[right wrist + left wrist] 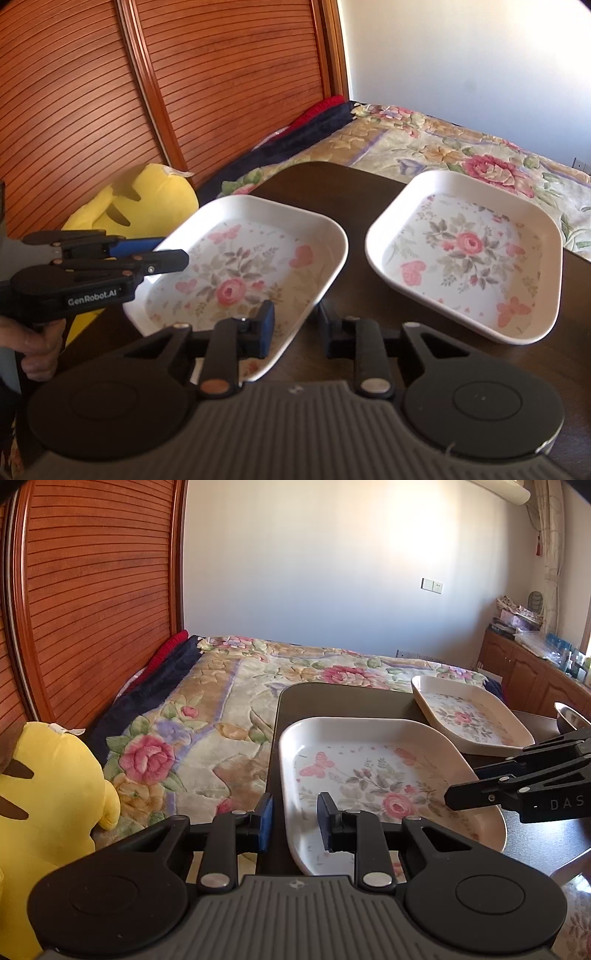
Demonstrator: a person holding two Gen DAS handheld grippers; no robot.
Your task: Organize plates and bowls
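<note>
- On the dark table, two square floral plates are sitting side by side, close but apart: the near plate and the far plate.
- Straddling the near plate's left rim, the left gripper is holding its jaws spread, with no contact visible.
- At the opposite rim, the right gripper is bracketing the edge, jaws likewise parted, one finger inside, one outside.
- Judging by this, the grasp step is in hand; next, both would need closing on the rim, then lifting toward the far plate for stacking.
- A metal bowl is waiting at the table's right edge.
</note>
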